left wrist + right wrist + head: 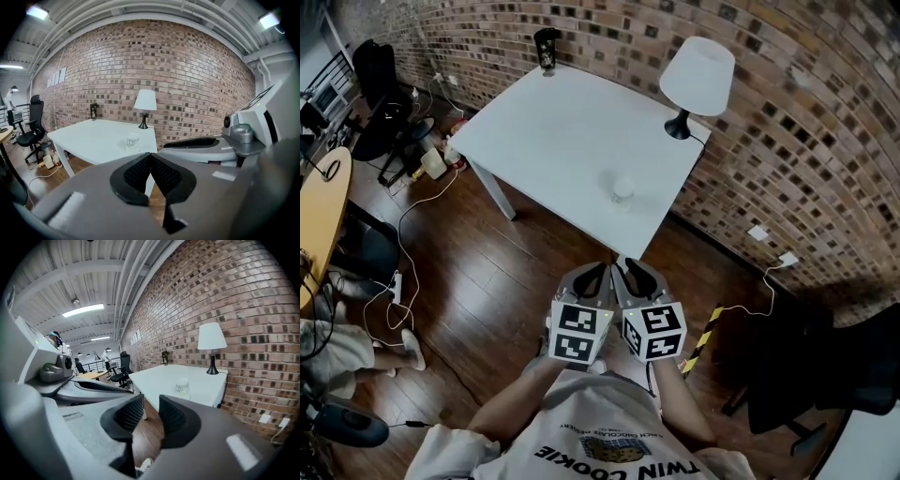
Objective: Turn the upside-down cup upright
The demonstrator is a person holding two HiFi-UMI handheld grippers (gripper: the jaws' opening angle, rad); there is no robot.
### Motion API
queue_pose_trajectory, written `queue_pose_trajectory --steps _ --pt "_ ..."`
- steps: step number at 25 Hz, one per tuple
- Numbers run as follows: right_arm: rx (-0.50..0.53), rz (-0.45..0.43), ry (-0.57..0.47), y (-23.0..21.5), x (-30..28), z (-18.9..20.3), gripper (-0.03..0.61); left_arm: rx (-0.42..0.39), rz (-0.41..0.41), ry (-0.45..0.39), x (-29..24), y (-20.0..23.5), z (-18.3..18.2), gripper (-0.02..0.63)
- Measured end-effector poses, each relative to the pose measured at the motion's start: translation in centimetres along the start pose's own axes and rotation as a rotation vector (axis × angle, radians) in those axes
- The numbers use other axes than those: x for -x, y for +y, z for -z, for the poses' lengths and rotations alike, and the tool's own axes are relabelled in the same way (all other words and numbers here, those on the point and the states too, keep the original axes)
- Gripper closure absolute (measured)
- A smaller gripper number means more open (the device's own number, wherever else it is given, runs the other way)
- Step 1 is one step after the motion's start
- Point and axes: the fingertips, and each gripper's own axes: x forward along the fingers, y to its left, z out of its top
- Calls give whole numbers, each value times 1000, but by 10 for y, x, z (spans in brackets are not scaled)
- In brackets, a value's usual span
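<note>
Nothing of the turning is showing as done yet: the cup (622, 188) is sitting untouched on the white worktop (553, 131), well ahead of both grippers and well apart from them. The person is standing back from the worktop's near corner and holding the two grippers side by side over the wooden floor. The left gripper (150, 158) is showing its jaws together at the tips with nothing between them. The right gripper (151, 401) is holding its jaws a little apart, and only floor is showing through the gap. From the left gripper the cup is lying ahead and slightly to the left of its line; from the right gripper it is ahead and slightly to the right, so it is sitting roughly between the two lines of aim. The cup is standing with its long axis vertical, resting on one end near the worktop's closest corner. It is too small in every view to tell which end is facing up, but, being untouched, it is most likely resting mouth down. The whole job is therefore remaining: reaching it, gripping it, rolling it over and setting it down. A table lamp (697, 75) and a dark bottle (547, 49) are standing far beyond the cup.
</note>
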Motion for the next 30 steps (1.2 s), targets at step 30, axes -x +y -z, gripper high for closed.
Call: queue_pose_trajectory --steps 30 --pt "61 219 180 -137 -215 21 290 -28 205 100 -167 154 -54 611"
